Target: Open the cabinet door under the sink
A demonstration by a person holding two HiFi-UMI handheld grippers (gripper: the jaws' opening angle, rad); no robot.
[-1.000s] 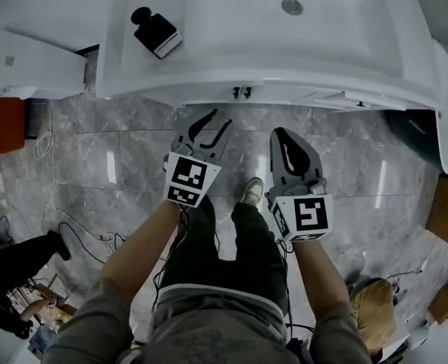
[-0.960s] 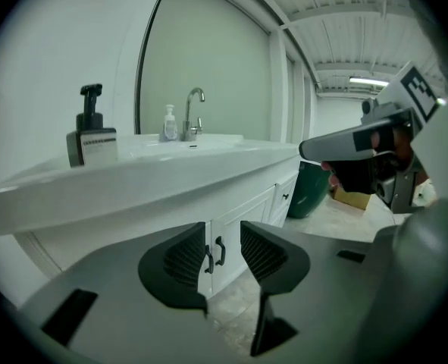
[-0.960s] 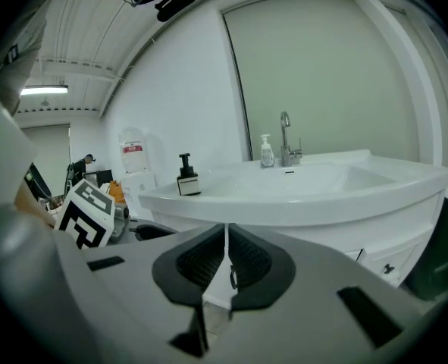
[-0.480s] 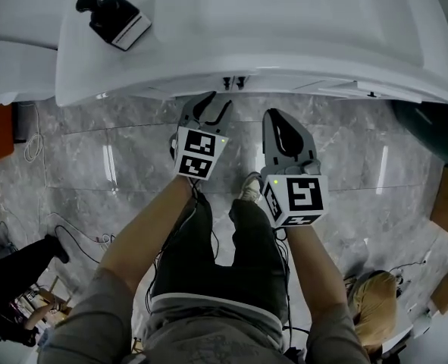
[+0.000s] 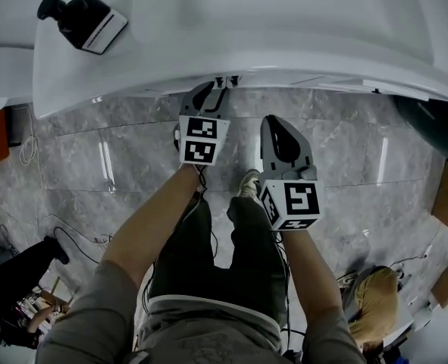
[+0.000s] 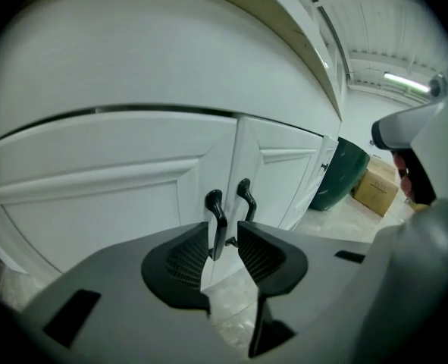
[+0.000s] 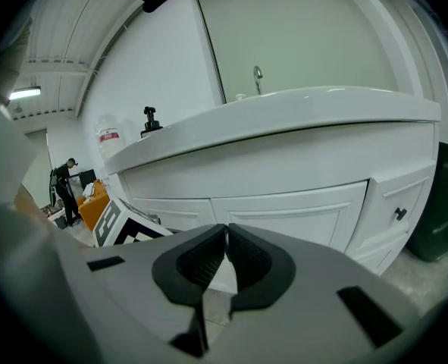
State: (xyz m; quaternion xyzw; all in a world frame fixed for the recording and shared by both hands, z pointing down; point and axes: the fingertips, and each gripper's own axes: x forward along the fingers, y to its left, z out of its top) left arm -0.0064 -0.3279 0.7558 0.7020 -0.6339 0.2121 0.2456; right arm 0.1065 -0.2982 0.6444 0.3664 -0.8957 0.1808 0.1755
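While the left gripper (image 6: 224,237) hovered at the white cabinet doors (image 6: 102,196) under the sink (image 5: 284,21), its jaws were closing around the left black handle (image 6: 215,212). The handle stood between the pads, with a gap showing on its right side. Both doors were shut, and the right black handle (image 6: 246,199) sat just beside the first at the centre seam. The right gripper (image 7: 226,241) hung above the marble floor (image 5: 95,158), jaws together on nothing.

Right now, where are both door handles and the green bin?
left door handle (image 6: 217,217): left gripper view, middle of shaft
right door handle (image 6: 248,202): left gripper view, curved shaft
green bin (image 6: 345,169): left gripper view, side wall
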